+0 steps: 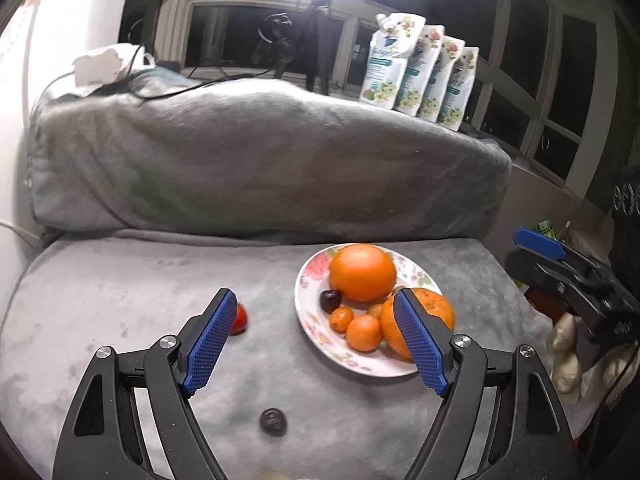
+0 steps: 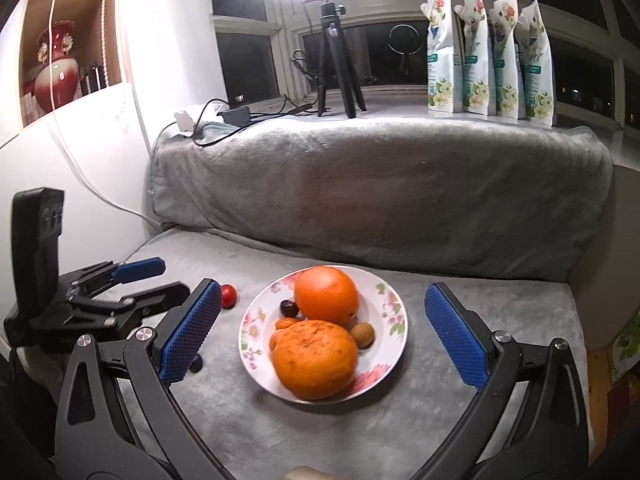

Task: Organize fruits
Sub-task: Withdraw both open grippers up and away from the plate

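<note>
A floral plate (image 1: 310,280) (image 2: 394,316) on the grey blanket holds a smooth orange (image 1: 362,272) (image 2: 326,290), a rough orange (image 1: 436,312) (image 2: 314,358), two small kumquats (image 1: 363,333), a dark cherry (image 1: 330,301) (image 2: 289,308) and a brown longan (image 2: 363,335). A red cherry tomato (image 1: 240,319) (image 2: 229,295) and a dark round fruit (image 1: 273,421) lie loose left of the plate. My left gripper (image 1: 316,344) is open and empty above the blanket beside the plate. My right gripper (image 2: 324,338) is open and empty, its fingers either side of the plate.
A grey cushioned backrest (image 1: 256,160) rises behind the seat. Several floral pouches (image 2: 490,52), a tripod (image 2: 336,60) and cables stand on the sill behind. A red vase (image 2: 56,68) sits on a shelf at left. The seat's edge drops off at right.
</note>
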A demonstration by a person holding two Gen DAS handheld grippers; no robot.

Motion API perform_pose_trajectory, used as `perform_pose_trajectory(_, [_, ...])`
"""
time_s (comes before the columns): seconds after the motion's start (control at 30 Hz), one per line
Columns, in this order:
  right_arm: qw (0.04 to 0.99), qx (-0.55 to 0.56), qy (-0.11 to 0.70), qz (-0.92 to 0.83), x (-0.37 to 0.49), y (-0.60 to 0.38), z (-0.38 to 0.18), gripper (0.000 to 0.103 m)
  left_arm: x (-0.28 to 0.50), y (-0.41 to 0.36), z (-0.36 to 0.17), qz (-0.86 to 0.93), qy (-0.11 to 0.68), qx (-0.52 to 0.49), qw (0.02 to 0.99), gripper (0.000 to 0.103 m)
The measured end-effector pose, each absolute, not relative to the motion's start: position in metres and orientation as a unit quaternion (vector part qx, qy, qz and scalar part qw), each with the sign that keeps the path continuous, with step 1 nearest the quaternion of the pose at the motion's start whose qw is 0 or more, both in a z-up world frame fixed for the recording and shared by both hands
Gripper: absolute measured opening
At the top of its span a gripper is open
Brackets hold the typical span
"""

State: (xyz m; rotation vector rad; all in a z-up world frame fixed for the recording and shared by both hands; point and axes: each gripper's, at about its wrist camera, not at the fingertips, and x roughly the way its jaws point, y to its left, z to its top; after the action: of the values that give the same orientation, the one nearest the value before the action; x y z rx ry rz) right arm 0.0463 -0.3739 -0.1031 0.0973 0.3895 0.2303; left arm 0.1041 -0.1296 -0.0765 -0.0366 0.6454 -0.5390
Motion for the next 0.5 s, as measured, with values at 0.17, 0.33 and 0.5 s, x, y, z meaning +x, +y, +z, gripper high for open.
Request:
perform_pose_trajectory(0.17, [0.972, 0.036, 0.197, 0.126, 0.039, -0.355, -0.108, 0.103, 0.111, -0.104, -0.081, -0.248, 0.316, -0.041, 0.915, 0.081])
perform_pose_trajectory(0.33, [0.969, 0.029, 0.201, 0.14, 0.036, -0.336, -0.113, 0.103, 0.122, -0.08, -0.086, -0.23, 0.32, -0.059, 0.917, 0.08])
perform_pose_trajectory(0.5, [0.963, 0.025, 0.213, 0.165, 0.038, -0.316, -0.119, 0.103, 0.128, -0.064, -0.09, -0.221, 0.322, -0.071, 0.918, 0.08])
